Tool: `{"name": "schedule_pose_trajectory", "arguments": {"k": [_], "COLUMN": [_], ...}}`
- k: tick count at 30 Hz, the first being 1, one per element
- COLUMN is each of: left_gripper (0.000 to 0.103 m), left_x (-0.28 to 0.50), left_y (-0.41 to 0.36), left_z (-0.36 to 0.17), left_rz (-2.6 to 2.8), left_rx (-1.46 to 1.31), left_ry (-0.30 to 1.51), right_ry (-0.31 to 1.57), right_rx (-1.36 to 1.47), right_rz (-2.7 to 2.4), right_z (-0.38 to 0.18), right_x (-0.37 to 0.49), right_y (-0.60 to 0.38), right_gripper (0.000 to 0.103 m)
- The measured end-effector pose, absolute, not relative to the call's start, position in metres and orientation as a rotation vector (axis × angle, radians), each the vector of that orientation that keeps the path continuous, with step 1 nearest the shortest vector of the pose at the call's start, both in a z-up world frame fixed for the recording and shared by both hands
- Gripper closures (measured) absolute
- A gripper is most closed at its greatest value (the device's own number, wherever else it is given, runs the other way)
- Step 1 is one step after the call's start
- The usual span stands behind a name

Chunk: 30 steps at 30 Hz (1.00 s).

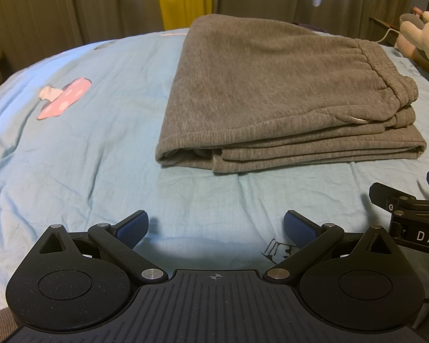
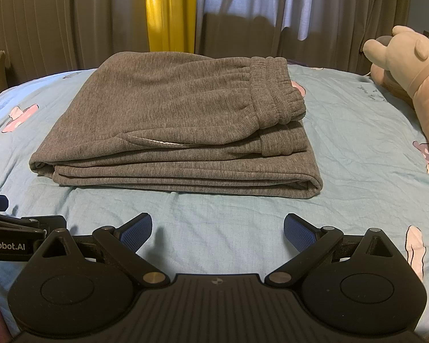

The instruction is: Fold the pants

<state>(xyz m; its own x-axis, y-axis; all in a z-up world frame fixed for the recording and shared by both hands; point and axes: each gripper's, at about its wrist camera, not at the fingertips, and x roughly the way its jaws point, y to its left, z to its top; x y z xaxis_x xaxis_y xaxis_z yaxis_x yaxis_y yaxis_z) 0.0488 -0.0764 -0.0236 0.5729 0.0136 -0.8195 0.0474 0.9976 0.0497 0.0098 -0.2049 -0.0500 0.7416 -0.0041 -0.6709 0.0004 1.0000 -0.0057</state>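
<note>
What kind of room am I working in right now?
Most likely a bedroom: the grey pants lie folded on a light blue bedsheet printed with cartoon figures, a plush toy sits at the right, and curtains hang behind.

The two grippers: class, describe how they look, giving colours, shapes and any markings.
Both the left gripper and the right gripper have matte black bodies with ribbed centre plates, round discs at either side, silver pivot pins and blue textured pads. White lettering marks their sides, "DAS" on the right one and "nRobot.AI" on the left.
</note>
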Motion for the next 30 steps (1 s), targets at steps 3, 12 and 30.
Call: {"name": "schedule_pose_trajectory", "arguments": {"k": [3,12,30], "left_gripper": [0.000,0.000,0.000], "left_x": [0.0486,0.0483,0.0460], "left_y": [-0.0762,-0.0763,-0.0751], "left_z": [-0.0234,-0.0227,-0.0188], "left_rz": [-0.020,-0.025,-0.031], "left_rx": [0.068,0.065,0.049], "left_ry": [0.961,0.957,0.937], "right_ry": [0.736,0.734,0.731], "right_rx": [-0.006,-0.006,-0.012], "right_rz": [-0.003,-0.005,-0.012], "right_z": [-0.0498,-0.0500,-0.0487], "right_x": [0.0095,0.0087,0.0082], "right_y": [-0.2051,-0.2044,-0.2023], "right_gripper": [0.004,0.004,0.004]}}
